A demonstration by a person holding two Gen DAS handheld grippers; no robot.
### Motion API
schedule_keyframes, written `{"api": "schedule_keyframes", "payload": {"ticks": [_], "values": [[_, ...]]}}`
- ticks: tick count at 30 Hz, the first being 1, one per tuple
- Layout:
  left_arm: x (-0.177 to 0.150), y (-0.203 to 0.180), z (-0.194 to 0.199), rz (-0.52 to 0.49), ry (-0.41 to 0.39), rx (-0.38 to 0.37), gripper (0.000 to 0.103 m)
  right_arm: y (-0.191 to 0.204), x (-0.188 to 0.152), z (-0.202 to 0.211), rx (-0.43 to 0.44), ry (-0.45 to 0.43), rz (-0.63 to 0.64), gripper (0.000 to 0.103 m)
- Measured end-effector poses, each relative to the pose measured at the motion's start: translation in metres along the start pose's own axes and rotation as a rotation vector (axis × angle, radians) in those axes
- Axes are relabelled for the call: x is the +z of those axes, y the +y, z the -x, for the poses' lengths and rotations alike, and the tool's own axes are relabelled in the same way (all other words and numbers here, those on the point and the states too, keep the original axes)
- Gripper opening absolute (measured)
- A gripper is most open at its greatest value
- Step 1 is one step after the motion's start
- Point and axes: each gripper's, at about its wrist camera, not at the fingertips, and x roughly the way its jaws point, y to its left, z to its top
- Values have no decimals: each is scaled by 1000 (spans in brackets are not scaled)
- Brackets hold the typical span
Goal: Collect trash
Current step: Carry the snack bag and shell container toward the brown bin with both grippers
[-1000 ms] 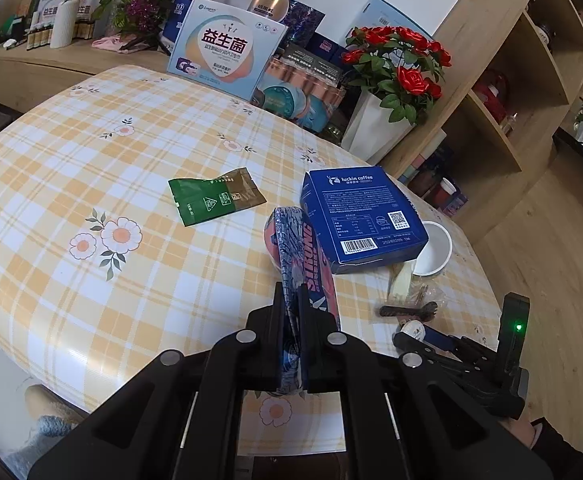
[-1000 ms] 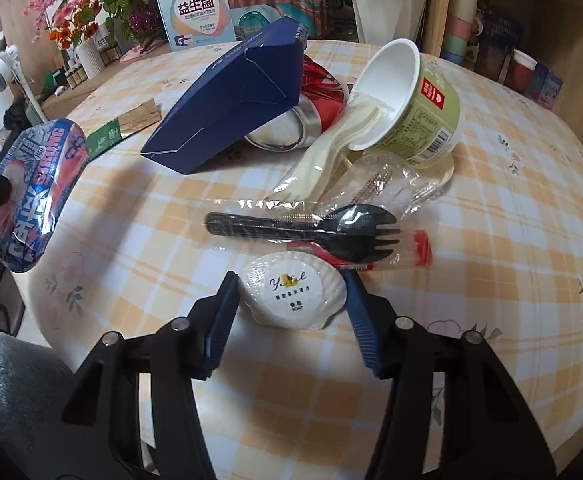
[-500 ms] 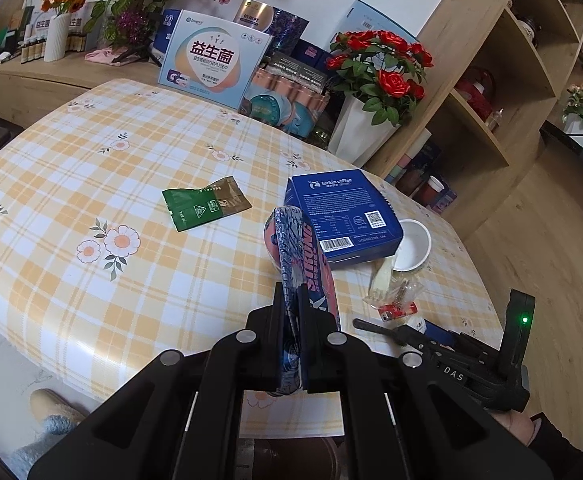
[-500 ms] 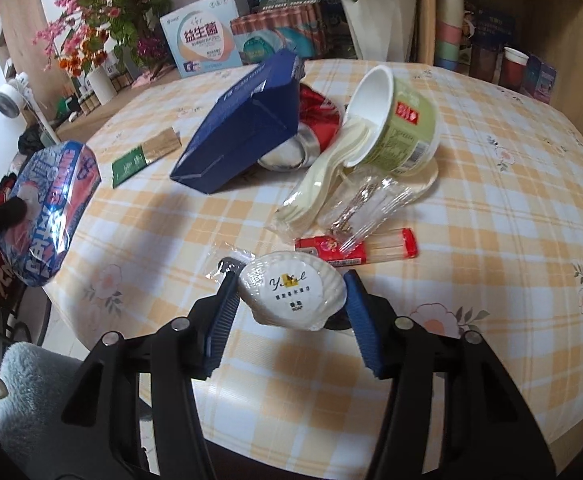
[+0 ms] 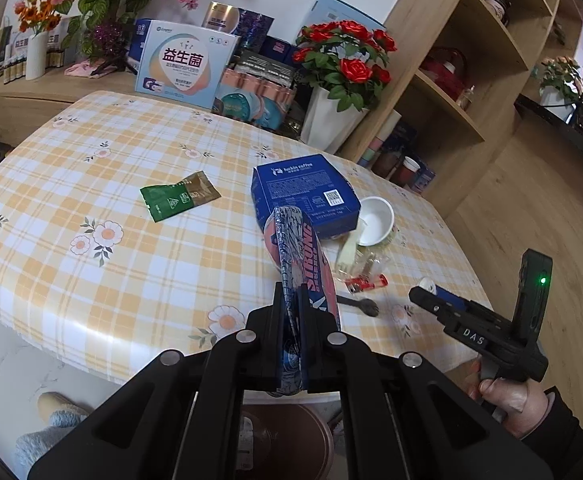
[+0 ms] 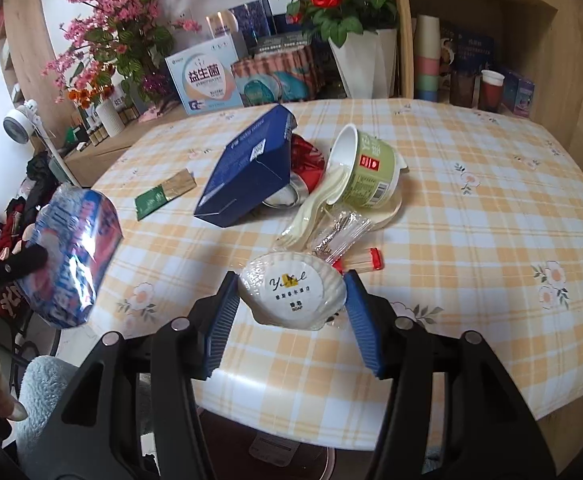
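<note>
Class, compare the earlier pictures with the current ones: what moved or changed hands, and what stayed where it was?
Both tools rose and drew back from the table. The right tool lifted the shell soap clear of the cutlery. The left tool carried the snack bag up. Nothing was taken or released. The blue box, cup, black spoon and green sachet stayed put.

Red roses in a white vase (image 5: 333, 126), pink blossom branches (image 6: 103, 36), wooden shelving (image 5: 463, 92), probiotics box (image 5: 185, 66)

Both hand-held grippers (image 5: 291, 304) (image 6: 289, 304) now higher, shell-shaped soap packet (image 6: 291, 290) off the table (image 6: 471, 216).
</note>
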Motion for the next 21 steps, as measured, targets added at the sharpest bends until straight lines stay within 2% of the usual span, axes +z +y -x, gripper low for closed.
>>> {"api": "schedule_keyframes", "payload": {"ticks": [21], "values": [[-58,-34,30,-51,62,-21,6,17,-17,93,48,-103,54,55]]}}
